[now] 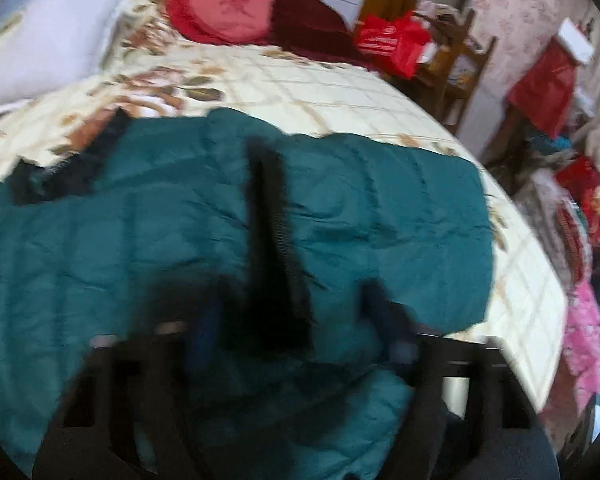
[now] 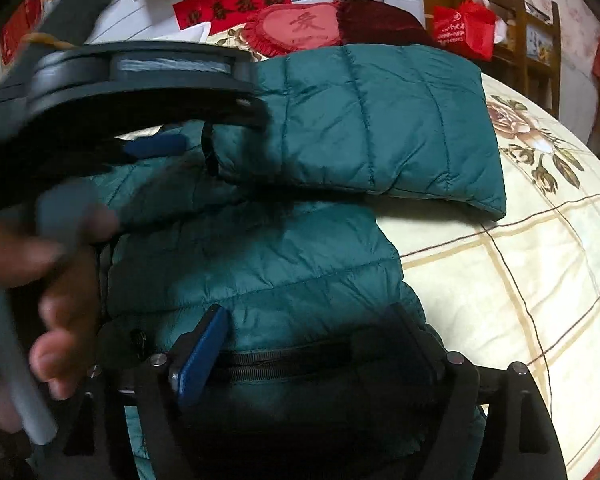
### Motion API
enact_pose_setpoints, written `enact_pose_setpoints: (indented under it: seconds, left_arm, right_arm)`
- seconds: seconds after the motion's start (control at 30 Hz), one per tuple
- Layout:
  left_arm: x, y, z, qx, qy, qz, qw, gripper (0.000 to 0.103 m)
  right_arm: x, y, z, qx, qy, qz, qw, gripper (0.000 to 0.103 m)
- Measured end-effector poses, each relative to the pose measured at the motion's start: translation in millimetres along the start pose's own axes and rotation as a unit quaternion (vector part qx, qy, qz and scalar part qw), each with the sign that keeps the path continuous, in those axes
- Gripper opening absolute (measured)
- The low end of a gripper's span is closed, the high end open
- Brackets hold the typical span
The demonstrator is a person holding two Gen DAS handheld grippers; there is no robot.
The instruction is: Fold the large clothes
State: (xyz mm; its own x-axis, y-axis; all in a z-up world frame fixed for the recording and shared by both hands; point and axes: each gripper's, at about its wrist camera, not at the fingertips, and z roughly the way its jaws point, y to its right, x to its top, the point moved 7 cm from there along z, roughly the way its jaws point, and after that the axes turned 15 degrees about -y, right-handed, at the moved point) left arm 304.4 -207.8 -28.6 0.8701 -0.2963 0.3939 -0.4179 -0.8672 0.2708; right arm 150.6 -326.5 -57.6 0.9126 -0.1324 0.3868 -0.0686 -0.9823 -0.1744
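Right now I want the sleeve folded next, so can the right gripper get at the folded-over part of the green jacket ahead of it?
Probably yes: the right gripper sits open over the jacket, nothing lying between it and the folded part.

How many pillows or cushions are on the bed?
3: a white pillow at the head's left, a red heart cushion mid-head, a dark red cushion beside it. Others may be hidden.

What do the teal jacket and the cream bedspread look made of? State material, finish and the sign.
Teal quilted puffer jacket: likely thin nylon or polyester shell, slight sheen, padded stitched channels, fine crinkles. Cream floral bedspread: seemingly woven cotton-like fabric, matte, printed roses and grid lines.
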Motion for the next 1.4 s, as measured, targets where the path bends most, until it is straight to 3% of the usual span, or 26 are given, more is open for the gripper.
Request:
enact_pose_setpoints:
  seconds: [0.03, 0.13, 0.33, 0.5, 0.77, 0.97, 1.2, 1.3, 1.4]
  left_arm:
    - [-1.3, 2.5, 1.3, 0.003, 0.000, 0.007, 1.0000, 0.019]
    - [-3.5, 9.3, -14.8, -0.001, 0.024, 0.022, 0.9995, 0.007]
    - [-14.2, -11.7, -85.0, -0.002, 0.094, 0.006, 0.9956, 0.006]
    - [-25.6, -57.6, -138.5, 0.008, 0.124, -0.019, 0.9920, 0.006]
    - [-65.8, -151.1, -204.5, 0.054, 0.166, -0.078, 0.9816, 0.006]
    - [-108.6, -227.9, -211.9, 0.058, 0.159, -0.143, 0.9751, 0.006]
    - [-146.9, -248.8, -174.1, 0.056, 0.102, -0.180, 0.9766, 0.007]
    - [-160.3, -258.9, -183.8, 0.075, 0.119, -0.204, 0.9689, 0.007]
    - [-165.9, -267.0, -208.0, 0.109, 0.159, -0.233, 0.9533, 0.007]
  right_arm:
    - [1.2, 0.1, 0.9, 0.002, 0.000, 0.001, 1.000, 0.080]
    - [5.3, -1.4, 3.6, 0.007, 0.001, 0.005, 1.000, 0.080]
    - [6.4, 0.6, 2.6, -0.009, 0.005, 0.012, 1.000, 0.080]
    - [6.6, -0.8, 4.0, -0.029, 0.005, 0.011, 1.000, 0.080]
    - [6.1, -1.0, 4.7, -0.048, 0.007, 0.008, 0.999, 0.081]
    - [3.4, -7.1, 4.5, -0.053, 0.006, 0.007, 0.999, 0.082]
    - [6.0, -5.8, 7.4, -0.064, 0.005, 0.005, 0.998, 0.083]
    - [5.9, -5.1, 3.4, -0.062, 0.011, 0.013, 0.998, 0.083]
    - [7.3, -1.9, -9.4, -0.053, 0.037, 0.029, 0.998, 0.083]
